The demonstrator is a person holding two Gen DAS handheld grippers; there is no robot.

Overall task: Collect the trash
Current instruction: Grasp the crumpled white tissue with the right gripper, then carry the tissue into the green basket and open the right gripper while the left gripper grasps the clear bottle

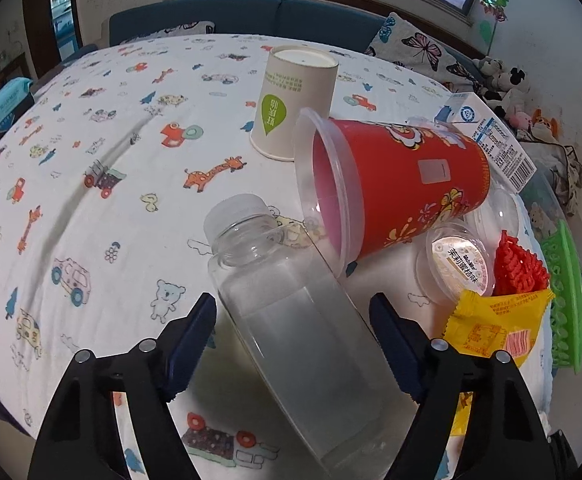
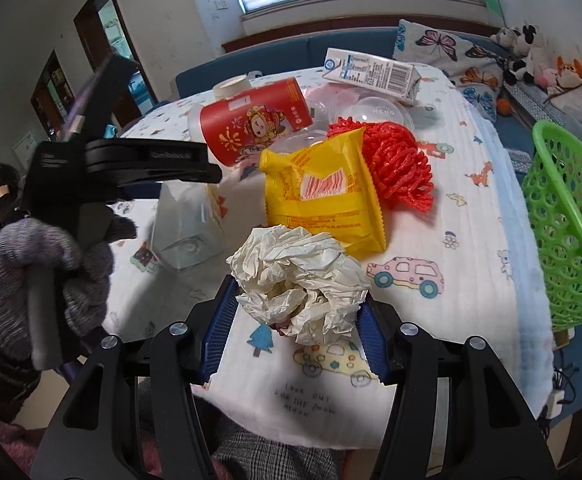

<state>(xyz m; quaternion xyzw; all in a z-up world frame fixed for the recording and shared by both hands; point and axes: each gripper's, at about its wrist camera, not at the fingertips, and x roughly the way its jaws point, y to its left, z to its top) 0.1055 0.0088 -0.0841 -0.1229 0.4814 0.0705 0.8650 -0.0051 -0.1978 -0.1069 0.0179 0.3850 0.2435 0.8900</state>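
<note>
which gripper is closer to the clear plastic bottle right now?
Left. The left gripper straddles the clear plastic bottle, one finger on each side. The right gripper is off to the bottle's side, closed on the crumpled paper ball.

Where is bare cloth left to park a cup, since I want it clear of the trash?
Free: the wide stretch of tablecloth left of the paper cup and clear bottle. Crowded: around the red cup and yellow packet.

A clear glossy plastic bottle (image 1: 291, 320), crumpled matt paper (image 2: 299, 280) and a shiny yellow foil wrapper (image 2: 323, 192) lie on soft printed cloth (image 1: 91, 140).
</note>
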